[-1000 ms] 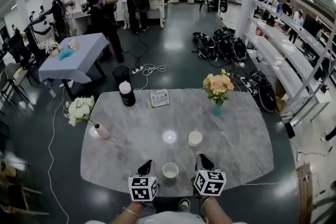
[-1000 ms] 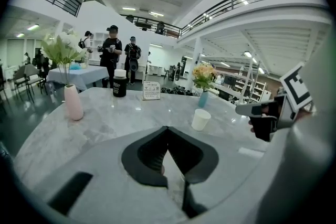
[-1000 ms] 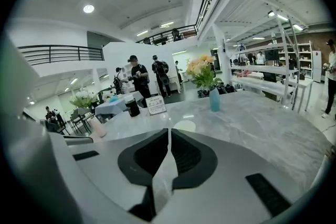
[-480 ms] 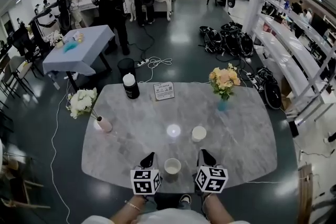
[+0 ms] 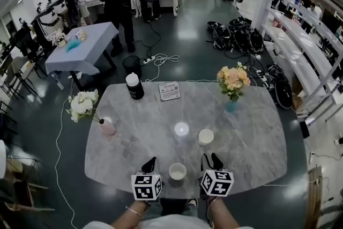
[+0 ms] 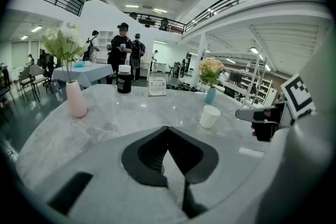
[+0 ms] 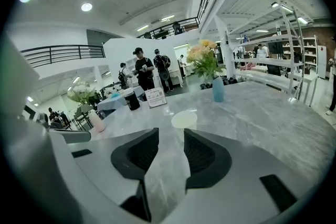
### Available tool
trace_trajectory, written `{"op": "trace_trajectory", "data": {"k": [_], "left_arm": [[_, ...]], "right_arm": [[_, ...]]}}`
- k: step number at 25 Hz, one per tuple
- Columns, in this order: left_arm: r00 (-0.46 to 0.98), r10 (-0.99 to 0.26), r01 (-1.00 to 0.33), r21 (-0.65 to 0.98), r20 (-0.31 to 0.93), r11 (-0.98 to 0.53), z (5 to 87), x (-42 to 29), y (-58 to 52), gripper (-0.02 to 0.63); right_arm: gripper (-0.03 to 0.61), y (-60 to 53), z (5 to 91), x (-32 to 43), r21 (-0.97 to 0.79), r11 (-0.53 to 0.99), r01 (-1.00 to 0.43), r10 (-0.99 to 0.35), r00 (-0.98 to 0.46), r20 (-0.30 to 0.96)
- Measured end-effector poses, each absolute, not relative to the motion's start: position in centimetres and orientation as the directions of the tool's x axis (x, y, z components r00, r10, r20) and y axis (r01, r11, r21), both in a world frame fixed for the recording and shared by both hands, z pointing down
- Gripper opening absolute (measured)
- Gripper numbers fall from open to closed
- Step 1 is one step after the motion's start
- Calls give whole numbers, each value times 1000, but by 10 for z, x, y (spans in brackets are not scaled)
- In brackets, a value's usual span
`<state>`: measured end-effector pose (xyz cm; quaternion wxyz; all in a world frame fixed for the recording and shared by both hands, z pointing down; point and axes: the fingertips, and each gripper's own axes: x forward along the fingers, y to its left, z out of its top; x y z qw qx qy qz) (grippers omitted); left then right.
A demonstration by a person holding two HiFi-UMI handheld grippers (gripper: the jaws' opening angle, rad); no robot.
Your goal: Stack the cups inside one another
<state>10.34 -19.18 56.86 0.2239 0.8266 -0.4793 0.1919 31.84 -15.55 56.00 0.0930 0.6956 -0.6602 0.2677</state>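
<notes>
Cups (image 5: 177, 171) white, round, tapered; table (image 5: 252, 131) grey veined marble, rounded corners.

Two white cups are noted, both upright, mouths up, unstacked and apart. One cup (image 5: 177, 171) is found between the left gripper (image 5: 151, 161) and the right gripper (image 5: 211, 158), touched by neither. The other cup (image 5: 206, 137) is set just ahead of the right gripper, whose jaws have just been opening with nothing between them.
</notes>
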Motion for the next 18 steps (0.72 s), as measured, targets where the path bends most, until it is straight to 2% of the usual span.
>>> {"op": "trace_trajectory", "data": {"k": [18], "left_arm": [[396, -703, -909, 143, 591, -392, 585, 81, -207, -3]], "right_arm": [[215, -194, 603, 341, -227, -158, -961, -831, 6, 556]]}}
